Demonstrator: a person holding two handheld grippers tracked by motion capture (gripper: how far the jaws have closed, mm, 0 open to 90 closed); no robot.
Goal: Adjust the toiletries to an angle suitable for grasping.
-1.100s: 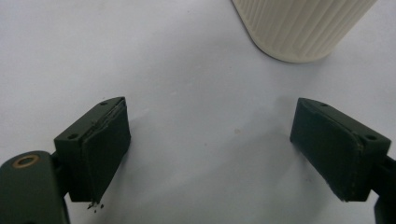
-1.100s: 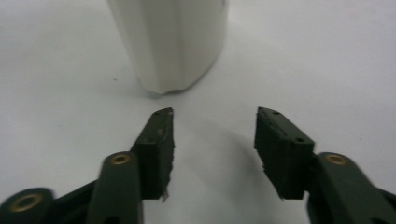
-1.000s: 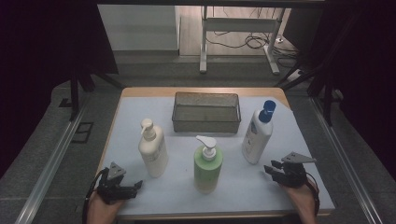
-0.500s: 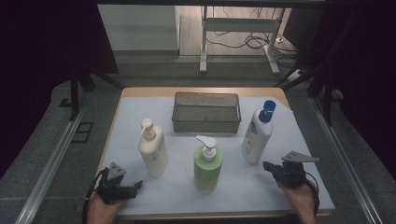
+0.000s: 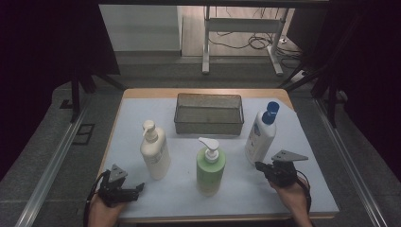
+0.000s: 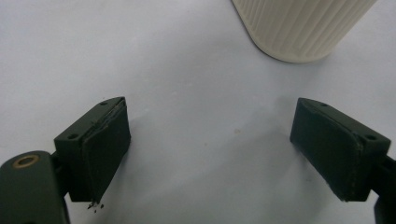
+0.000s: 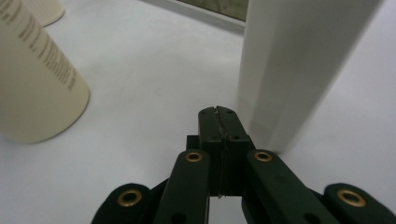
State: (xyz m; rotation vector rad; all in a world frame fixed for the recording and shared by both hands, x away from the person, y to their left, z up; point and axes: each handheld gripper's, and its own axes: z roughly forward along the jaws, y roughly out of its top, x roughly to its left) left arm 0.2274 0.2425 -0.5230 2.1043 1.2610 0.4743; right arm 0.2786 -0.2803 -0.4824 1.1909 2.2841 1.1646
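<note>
Three bottles stand on the white mat (image 5: 246, 189): a cream pump bottle (image 5: 155, 151) at the left, a green pump bottle (image 5: 211, 168) in the middle, and a white bottle with a blue cap (image 5: 261, 135) at the right. My left gripper (image 5: 137, 187) rests near the front left edge, open and empty. In the left gripper view, the left gripper (image 6: 211, 109) has bare mat between its pads, and the cream bottle's base (image 6: 299, 28) lies beyond. My right gripper (image 5: 259, 166) is shut on nothing. In the right gripper view, the right gripper's tips (image 7: 218, 114) lie just beside the white bottle's foot (image 7: 299, 60).
A dark wire mesh basket (image 5: 209, 113) sits at the back middle of the mat. In the right gripper view a pale printed bottle wall (image 7: 32, 88) stands to the left. Table legs and cables lie on the floor beyond the table.
My right hand has moved left and a little forward, toward the base of the blue-capped bottle, and its jaws have come together. The left hand and the bottles have stayed put.
</note>
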